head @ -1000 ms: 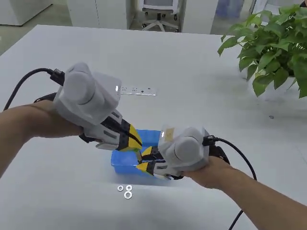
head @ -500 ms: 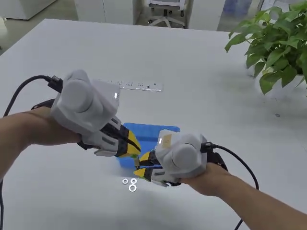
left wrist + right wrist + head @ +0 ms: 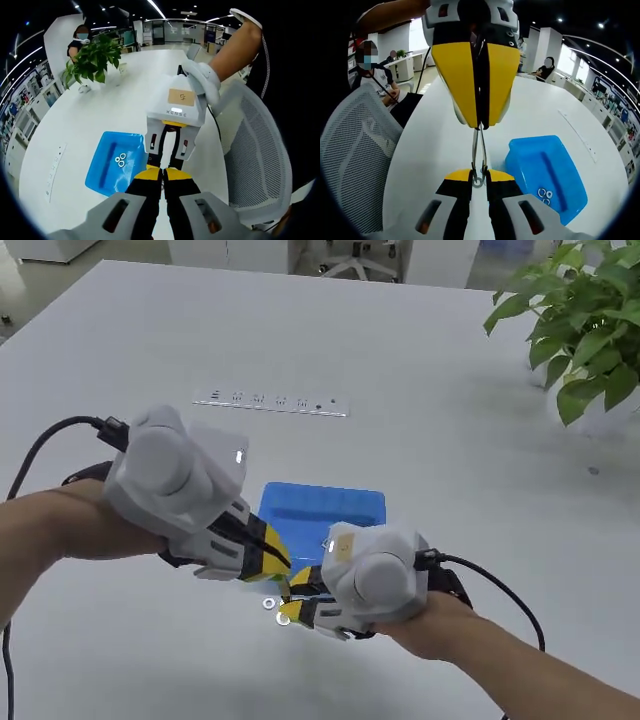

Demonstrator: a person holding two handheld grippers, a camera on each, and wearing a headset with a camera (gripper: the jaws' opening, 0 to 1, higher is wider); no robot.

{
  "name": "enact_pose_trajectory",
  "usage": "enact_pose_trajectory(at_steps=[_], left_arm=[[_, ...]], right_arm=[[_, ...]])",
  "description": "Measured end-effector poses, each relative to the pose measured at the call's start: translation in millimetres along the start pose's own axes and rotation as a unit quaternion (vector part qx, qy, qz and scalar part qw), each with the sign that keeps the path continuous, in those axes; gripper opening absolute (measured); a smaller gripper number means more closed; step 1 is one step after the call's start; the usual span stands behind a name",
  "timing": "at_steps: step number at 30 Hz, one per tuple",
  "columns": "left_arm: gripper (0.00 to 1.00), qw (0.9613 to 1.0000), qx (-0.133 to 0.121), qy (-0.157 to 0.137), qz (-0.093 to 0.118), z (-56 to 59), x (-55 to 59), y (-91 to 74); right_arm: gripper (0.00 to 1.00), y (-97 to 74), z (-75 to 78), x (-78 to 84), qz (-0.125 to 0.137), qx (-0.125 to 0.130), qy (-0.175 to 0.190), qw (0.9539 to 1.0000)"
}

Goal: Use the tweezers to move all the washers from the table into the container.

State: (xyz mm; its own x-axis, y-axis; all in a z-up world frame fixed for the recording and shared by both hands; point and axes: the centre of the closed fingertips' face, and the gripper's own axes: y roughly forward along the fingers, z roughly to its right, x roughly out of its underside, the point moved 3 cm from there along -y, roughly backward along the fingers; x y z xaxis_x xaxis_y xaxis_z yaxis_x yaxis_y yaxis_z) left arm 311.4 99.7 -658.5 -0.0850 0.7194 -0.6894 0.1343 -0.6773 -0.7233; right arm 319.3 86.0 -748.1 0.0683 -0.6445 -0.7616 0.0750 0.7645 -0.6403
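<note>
We judge it roughly half done: three washers lie in the container, loose washers remain on the surface, and the left claw and right claw both clamp the tweezers.

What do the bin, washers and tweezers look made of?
Bin: likely molded plastic; uniform bright blue, soft sheen. Washers: likely metal; small silvery rings with bright glints. Tweezers: probably steel; thin, grey, shiny legs. Alloy can't be told.
</note>
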Motion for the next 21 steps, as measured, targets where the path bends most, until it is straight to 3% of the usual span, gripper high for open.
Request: enact_pose_trajectory(at_steps=[21], left_arm=[[0.05, 0.9998, 0.006, -0.021, -0.003, 4.4, 16.5, 12.9]], right_arm=[[0.13, 17.1, -8.2, 15.7, -0.012, -0.022, 0.011, 0.9996]])
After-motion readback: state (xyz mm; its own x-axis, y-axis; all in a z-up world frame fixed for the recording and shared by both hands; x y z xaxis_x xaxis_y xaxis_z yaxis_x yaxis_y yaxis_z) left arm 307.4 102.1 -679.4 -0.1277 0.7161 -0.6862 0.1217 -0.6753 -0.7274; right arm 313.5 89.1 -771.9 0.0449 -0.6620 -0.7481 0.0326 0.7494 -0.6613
